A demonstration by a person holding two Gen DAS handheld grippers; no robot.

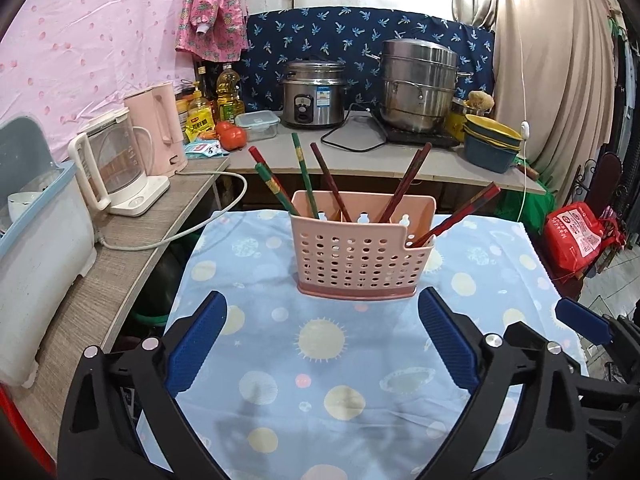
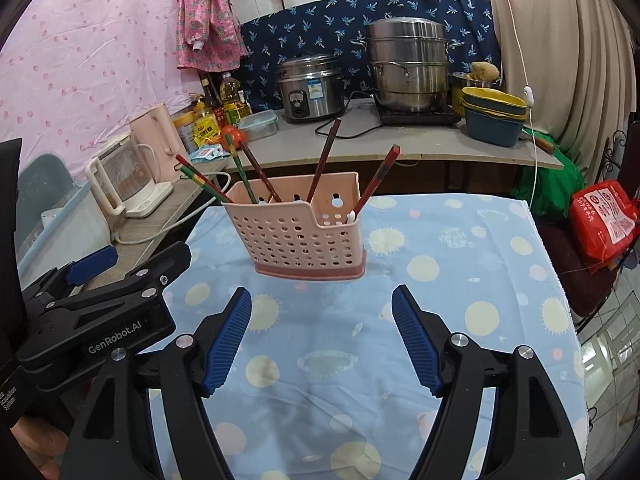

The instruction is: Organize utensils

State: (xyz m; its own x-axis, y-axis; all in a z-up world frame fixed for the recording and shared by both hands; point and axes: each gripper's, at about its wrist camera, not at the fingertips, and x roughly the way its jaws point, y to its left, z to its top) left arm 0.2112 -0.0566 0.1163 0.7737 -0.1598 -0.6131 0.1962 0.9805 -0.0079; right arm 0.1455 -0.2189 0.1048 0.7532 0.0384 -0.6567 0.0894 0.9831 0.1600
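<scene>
Pink perforated basket [image 1: 362,254], upright mid-worktop on the blue cloth [image 1: 320,380], chopsticks [image 1: 326,184] standing inside. Left wrist view: left gripper [image 1: 322,344] spread wide, empty, short of the basket. Right wrist view: right gripper [image 2: 322,340] likewise spread, nothing between its pads. Step judged: sorting apparently complete or pausing; next move needs a fresh utensil, none visible.

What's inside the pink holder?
Chopsticks stand in the pink holder, red-brown and green-banded, leaning outward; one rests in the low notch on the right end. Their lower ends and the holder's floor are hidden behind the perforated wall.
</scene>
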